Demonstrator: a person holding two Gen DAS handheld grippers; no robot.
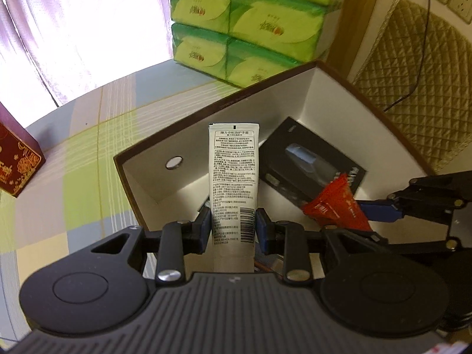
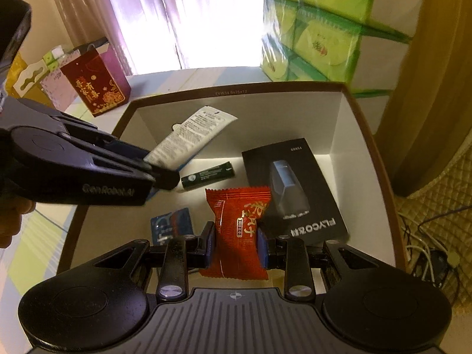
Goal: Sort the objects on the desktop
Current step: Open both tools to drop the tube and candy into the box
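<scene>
A brown-rimmed white box (image 1: 312, 82) (image 2: 365, 135) lies open on the table. My left gripper (image 1: 233, 227) is shut on a white hand-cream tube (image 1: 233, 174) and holds it over the box; the gripper (image 2: 159, 168) and the tube (image 2: 191, 135) also show in the right wrist view. My right gripper (image 2: 236, 246) is shut on a red snack packet (image 2: 240, 221) above the box floor; the packet (image 1: 333, 203) also shows at the right of the left wrist view. In the box lie a black FLYCO box (image 2: 295, 188) (image 1: 309, 165), a green battery (image 2: 208, 174) and a blue sachet (image 2: 172, 227).
A stack of green tissue packs (image 1: 244, 26) (image 2: 321, 29) stands behind the box. A dark red gift box (image 1: 16, 159) (image 2: 96, 85) stands at the left on the checked tablecloth (image 1: 82, 159). A quilted cover (image 1: 424, 94) and cables (image 2: 424, 253) are at the right.
</scene>
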